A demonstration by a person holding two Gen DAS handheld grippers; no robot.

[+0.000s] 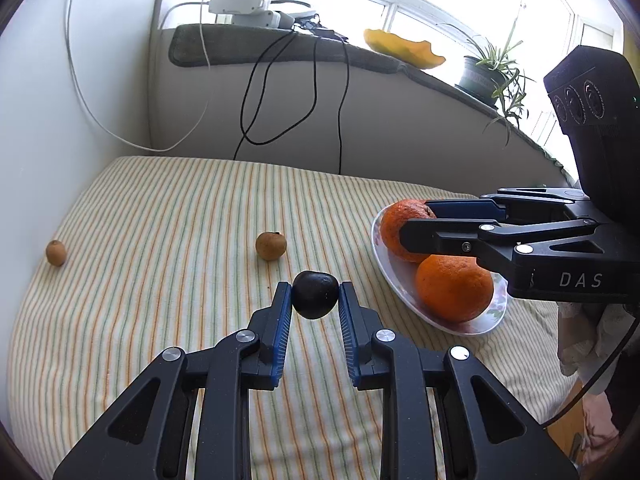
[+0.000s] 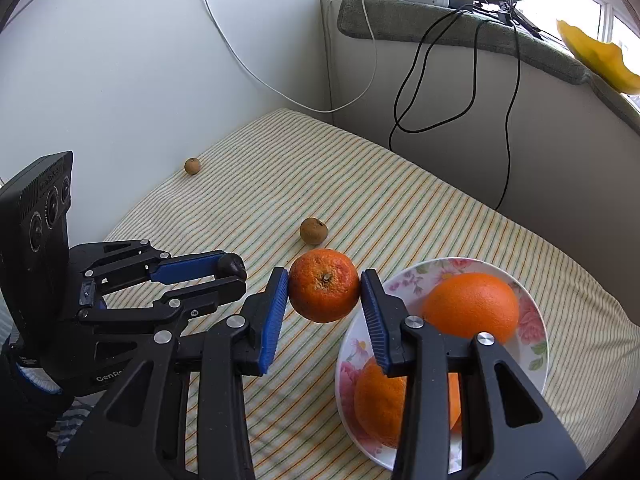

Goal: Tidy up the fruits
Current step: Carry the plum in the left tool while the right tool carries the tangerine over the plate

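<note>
My left gripper [image 1: 315,295] is shut on a small dark round fruit [image 1: 315,294] and holds it above the striped cloth; it also shows in the right wrist view [image 2: 232,266]. My right gripper [image 2: 324,286] is shut on a mottled orange [image 2: 324,285], held just left of the floral plate [image 2: 534,322]. Two more oranges [image 2: 472,304] [image 2: 380,400] lie on that plate. In the left wrist view the right gripper [image 1: 416,220] holds its orange [image 1: 394,226] over the plate's far rim [image 1: 486,320]. Two small brown fruits [image 1: 271,245] [image 1: 55,253] lie on the cloth.
The striped cloth [image 1: 180,208] covers a surface set into a white wall corner. Black and white cables [image 1: 280,92] hang from the padded sill, which carries a power adapter [image 1: 236,2], a yellow peel [image 1: 404,48] and a potted plant [image 1: 486,76].
</note>
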